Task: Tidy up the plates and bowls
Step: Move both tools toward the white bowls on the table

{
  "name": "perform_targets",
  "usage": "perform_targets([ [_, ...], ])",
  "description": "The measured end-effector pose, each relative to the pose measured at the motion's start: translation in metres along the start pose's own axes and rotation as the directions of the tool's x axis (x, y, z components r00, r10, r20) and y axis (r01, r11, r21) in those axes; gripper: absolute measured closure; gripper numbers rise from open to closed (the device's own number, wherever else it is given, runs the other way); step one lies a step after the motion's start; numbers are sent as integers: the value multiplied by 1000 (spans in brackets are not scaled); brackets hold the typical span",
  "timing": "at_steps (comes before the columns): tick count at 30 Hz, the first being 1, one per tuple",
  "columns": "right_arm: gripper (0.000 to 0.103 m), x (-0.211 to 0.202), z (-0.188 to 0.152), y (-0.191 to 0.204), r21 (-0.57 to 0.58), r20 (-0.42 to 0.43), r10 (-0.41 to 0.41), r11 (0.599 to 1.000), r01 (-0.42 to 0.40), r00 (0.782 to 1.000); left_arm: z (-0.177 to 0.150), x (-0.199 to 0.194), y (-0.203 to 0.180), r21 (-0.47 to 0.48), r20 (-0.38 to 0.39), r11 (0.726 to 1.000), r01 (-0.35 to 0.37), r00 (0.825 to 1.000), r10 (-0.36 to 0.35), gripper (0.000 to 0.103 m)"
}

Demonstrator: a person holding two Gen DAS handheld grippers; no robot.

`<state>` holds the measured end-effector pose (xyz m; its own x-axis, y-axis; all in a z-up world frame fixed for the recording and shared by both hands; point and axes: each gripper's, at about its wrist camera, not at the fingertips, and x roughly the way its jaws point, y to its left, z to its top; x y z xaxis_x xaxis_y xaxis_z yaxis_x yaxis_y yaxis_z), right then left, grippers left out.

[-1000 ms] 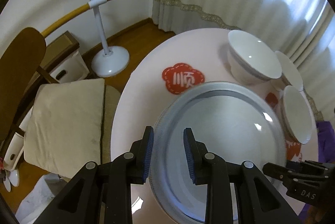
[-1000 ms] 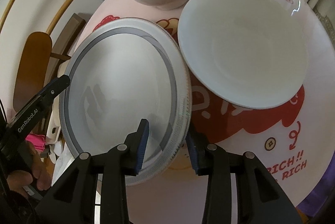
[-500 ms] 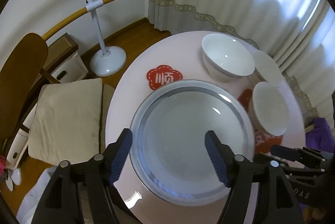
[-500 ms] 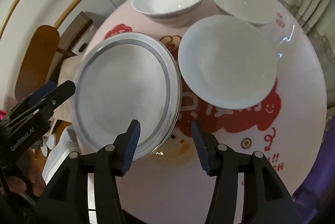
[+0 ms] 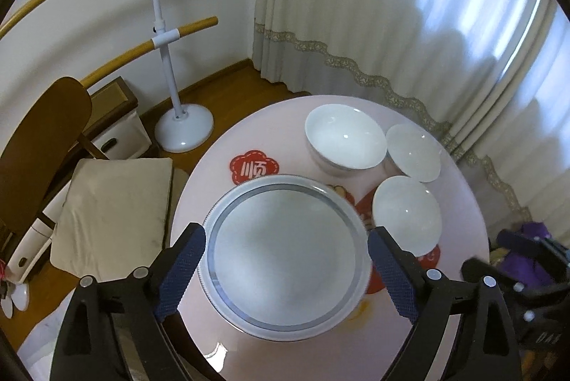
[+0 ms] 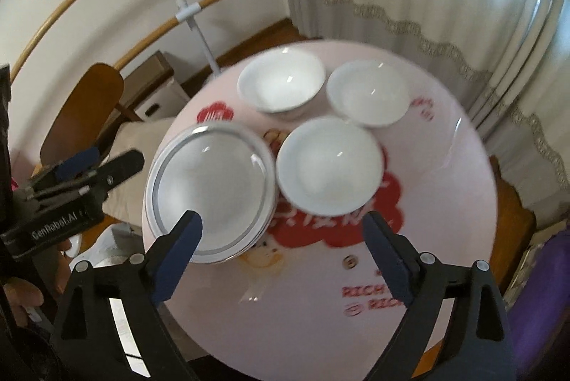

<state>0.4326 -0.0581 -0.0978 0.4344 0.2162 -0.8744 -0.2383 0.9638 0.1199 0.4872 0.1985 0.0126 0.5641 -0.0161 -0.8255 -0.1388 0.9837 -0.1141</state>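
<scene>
A grey-rimmed plate stack [image 5: 285, 252] [image 6: 210, 188] lies at the near left of the round pink table [image 5: 213, 174] [image 6: 445, 203]. Three white bowls stand behind and right of it: a deep one [image 5: 345, 139] [image 6: 281, 82], one far right [image 5: 412, 152] [image 6: 368, 92], and one beside the plates [image 5: 406, 216] [image 6: 329, 164]. My left gripper [image 5: 285, 277] hovers high above the plates, its jaws still opening, nothing between the pads. My right gripper [image 6: 281, 260] hangs above the table's near edge, jaws opening too, empty. In the right wrist view the left gripper [image 6: 71, 188] appears at the left.
A wooden chair [image 5: 42, 139] with a beige cushion [image 5: 110, 213] stands left of the table. A white floor stand [image 5: 178, 117] with wooden rails is behind it, and curtains [image 5: 392, 7] hang at the back. A purple item [image 5: 527, 252] lies at the right.
Both grippers let go of the plate's rim, opened wide and rose well above the table. The plate now lies flat on the stack, and more of the table shows.
</scene>
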Motion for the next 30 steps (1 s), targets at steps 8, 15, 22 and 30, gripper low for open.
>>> perform_targets([
  [8, 0, -4, 20, -45, -44, 41, 26, 999, -24, 999, 1, 10, -52, -23, 5, 999, -38, 999, 38, 13],
  [15, 0, 19, 43, -100, -108, -29, 99, 989, -101, 995, 6, 37, -120, -126, -47, 987, -95, 995, 90, 13],
  [22, 0, 51, 52, -133, -179, -119, 157, 968, -177, 980, 12, 67, -168, -215, -109, 966, -146, 986, 125, 13],
  [30, 0, 101, 51, -137, -104, -230, 221, 963, -250, 948, 15, 85, -162, -272, -178, 939, -211, 970, 167, 13],
])
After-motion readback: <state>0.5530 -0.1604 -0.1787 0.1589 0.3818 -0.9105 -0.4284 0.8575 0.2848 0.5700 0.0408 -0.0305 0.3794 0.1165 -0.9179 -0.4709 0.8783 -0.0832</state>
